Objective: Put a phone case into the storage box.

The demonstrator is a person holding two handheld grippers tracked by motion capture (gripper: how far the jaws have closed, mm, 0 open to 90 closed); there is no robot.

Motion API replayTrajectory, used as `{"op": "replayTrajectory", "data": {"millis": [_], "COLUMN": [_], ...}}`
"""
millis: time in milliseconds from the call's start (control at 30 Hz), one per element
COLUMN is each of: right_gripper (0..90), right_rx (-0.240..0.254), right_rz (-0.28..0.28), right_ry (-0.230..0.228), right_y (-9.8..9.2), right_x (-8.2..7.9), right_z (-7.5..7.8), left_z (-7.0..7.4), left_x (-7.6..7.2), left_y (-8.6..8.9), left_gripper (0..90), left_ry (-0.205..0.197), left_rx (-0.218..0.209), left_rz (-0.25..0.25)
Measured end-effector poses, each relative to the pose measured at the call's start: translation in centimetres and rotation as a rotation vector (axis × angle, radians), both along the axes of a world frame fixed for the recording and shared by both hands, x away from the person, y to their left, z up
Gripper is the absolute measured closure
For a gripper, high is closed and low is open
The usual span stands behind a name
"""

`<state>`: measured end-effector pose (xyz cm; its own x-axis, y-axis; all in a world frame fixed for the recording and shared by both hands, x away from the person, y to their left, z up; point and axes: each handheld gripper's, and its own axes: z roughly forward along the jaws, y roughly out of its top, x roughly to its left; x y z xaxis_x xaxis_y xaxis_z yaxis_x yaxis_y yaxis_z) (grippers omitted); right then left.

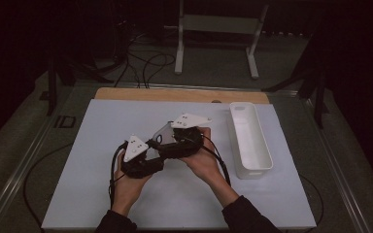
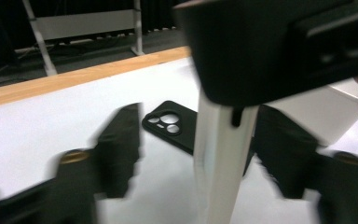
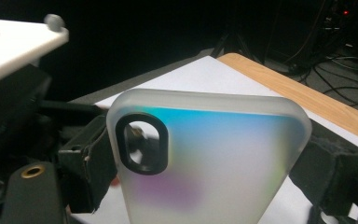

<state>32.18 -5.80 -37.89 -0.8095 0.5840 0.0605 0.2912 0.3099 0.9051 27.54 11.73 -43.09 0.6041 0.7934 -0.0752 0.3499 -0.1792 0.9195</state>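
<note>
High view is showing both hands meeting over a matte white board [image 1: 126,204] on a wood-edged table, the left gripper [image 1: 148,154] and right gripper [image 1: 167,141] nearly touching, each topped by a grey three-cornered plate. Between them a frosted translucent phone case [image 1: 162,132] is standing tilted above the board. Right gripper view is looking at that case [image 3: 214,158] from close by: rounded corners, a soft milky surface tinted blue and violet, and a black-rimmed oval camera cutout. The right gripper's padded black jaws are sitting at either side of the case, apparently clamping its edges. Left gripper view is catching the case [image 2: 219,154] edge-on as a pale slab standing between that gripper's blurred black jaws, which are standing apart and not pressing on it. Beyond, a black phone case [image 2: 175,126] with round lens holes is lying flat on the board. A long white plastic tray [image 1: 267,158] with rounded corners is resting at the right.
</note>
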Motion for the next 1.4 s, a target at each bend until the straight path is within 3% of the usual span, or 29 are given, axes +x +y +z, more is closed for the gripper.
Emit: {"op": "replayTrajectory", "data": {"millis": [67, 167, 267, 333, 667, 1033, 1333, 1400], "right_gripper": [16.6, 16.5, 16.5, 16.5, 16.6, 16.5, 16.5, 16.5], "right_rx": [0.001, -0.001, 0.000, 0.000, -0.027, -0.048, -0.052, -0.053], "right_rz": [-0.001, -0.005, -0.006, -0.008, -0.034, -0.063, -0.085, -0.091], "right_ry": [0.004, 0.002, 0.005, 0.005, -0.013, -0.023, -0.030, -0.033], "right_y": [-0.1, -0.3, -0.4, -0.5, -1.0, -1.5, -2.0, -2.2], "right_x": [0.0, 0.1, 0.3, 0.3, 0.8, 1.3, 1.7, 1.8], "right_z": [0.0, 0.0, 0.0, 0.0, 0.1, 0.2, 0.4, 0.4], "left_z": [-0.1, -0.4, -0.7, -1.0, -1.6, -3.0, -3.8, -4.0], "left_x": [-0.1, -0.5, -0.7, -1.1, -2.1, -3.1, -3.6, -3.6], "left_y": [0.4, 1.5, 2.1, 2.8, 5.3, 8.1, 9.5, 9.7], "left_gripper": [20.9, 5.0, 0.4, 0.0, 0.0, 0.0, 0.0, 0.0], "left_ry": [-0.008, -0.018, -0.028, -0.043, -0.069, -0.035, -0.043, -0.044], "left_rx": [0.002, 0.016, 0.028, 0.056, 0.041, 0.021, 0.010, 0.027], "left_rz": [0.022, 0.060, 0.074, 0.103, 0.134, 0.135, 0.149, 0.156]}}
